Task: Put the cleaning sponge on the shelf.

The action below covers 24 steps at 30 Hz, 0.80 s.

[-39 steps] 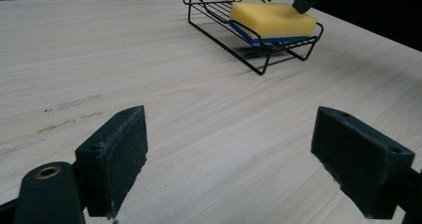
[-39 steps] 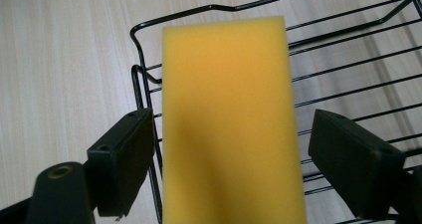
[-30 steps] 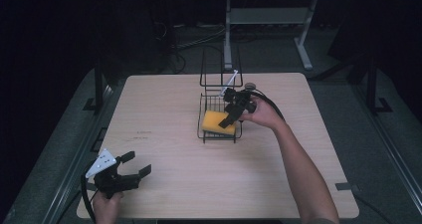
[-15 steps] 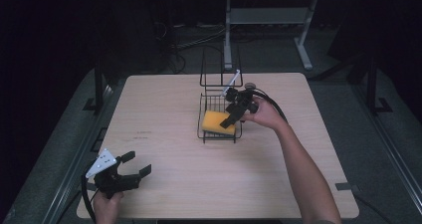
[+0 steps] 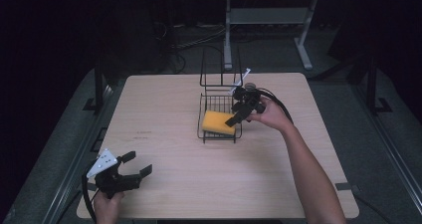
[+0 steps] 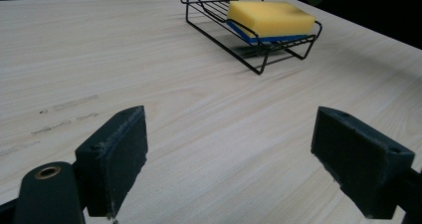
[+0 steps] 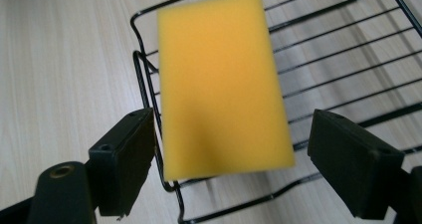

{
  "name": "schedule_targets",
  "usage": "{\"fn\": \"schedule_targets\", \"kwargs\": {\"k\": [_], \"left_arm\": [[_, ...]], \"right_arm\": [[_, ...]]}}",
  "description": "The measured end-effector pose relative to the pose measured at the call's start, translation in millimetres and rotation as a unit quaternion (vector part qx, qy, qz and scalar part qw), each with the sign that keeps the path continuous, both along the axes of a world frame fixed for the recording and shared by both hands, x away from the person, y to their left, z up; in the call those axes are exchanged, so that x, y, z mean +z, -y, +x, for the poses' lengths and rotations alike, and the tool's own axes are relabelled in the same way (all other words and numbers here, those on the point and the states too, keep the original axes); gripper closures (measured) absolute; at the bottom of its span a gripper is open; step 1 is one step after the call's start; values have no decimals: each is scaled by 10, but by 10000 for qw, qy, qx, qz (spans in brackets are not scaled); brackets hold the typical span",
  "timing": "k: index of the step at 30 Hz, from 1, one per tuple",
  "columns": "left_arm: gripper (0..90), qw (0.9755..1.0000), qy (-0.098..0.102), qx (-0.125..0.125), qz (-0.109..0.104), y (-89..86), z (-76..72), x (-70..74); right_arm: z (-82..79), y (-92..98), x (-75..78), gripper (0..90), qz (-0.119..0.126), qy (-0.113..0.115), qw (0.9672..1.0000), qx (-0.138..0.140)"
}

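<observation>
The right gripper [image 5: 238, 115] hangs just above the near right part of the wire basket [image 5: 211, 104], its jaws spread wide and grasping nothing. In the right gripper view the two black jaws stand apart on either side of the yellow sponge [image 7: 221, 82], with clear gaps between each pad and the sponge's edges. The sponge lies flat in the basket, toward its near left end, yellow face up; from the left gripper view a blue layer shows underneath it [image 6: 271, 17], and one end rests up against the basket's rim. The basket sits on the far middle of the wooden table [image 5: 164, 184], with a tall wire handle rising at its far end.

The left gripper [image 5: 130, 170] is well apart from all this, at the near left corner of the table, jaws also released and empty, pointed toward the basket.

Judging from the pose, the step in hand is at the sponge itself: either a grasp about to be made or a release just finished; the frames alone do not settle which. If a grasp, the next move calls for lowering the jaws past the wire rim and closing across the sponge's short width.
</observation>
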<state>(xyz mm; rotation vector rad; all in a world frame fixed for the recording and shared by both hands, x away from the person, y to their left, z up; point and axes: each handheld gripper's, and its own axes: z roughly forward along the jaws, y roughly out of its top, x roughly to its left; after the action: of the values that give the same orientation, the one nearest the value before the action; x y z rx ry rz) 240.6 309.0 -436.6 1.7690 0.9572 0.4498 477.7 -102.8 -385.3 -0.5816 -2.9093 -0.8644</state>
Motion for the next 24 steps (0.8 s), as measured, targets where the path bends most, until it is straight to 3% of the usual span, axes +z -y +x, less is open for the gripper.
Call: {"fn": "schedule_targets", "kwargs": {"k": [11,19,24], "left_arm": [[141,10000,2,-7,16,19,0,-2],[141,10000,-19,-7,26,32,18,-8],[141,10000,5,-12,28,39,12,-2]], "right_arm": [[-53,190,15,185,-15,-39,9998,-209],[-123,348,-23,184,-172,-75,9993,-320],[-176,468,-7,187,-111,-28,9993,-356]]}}
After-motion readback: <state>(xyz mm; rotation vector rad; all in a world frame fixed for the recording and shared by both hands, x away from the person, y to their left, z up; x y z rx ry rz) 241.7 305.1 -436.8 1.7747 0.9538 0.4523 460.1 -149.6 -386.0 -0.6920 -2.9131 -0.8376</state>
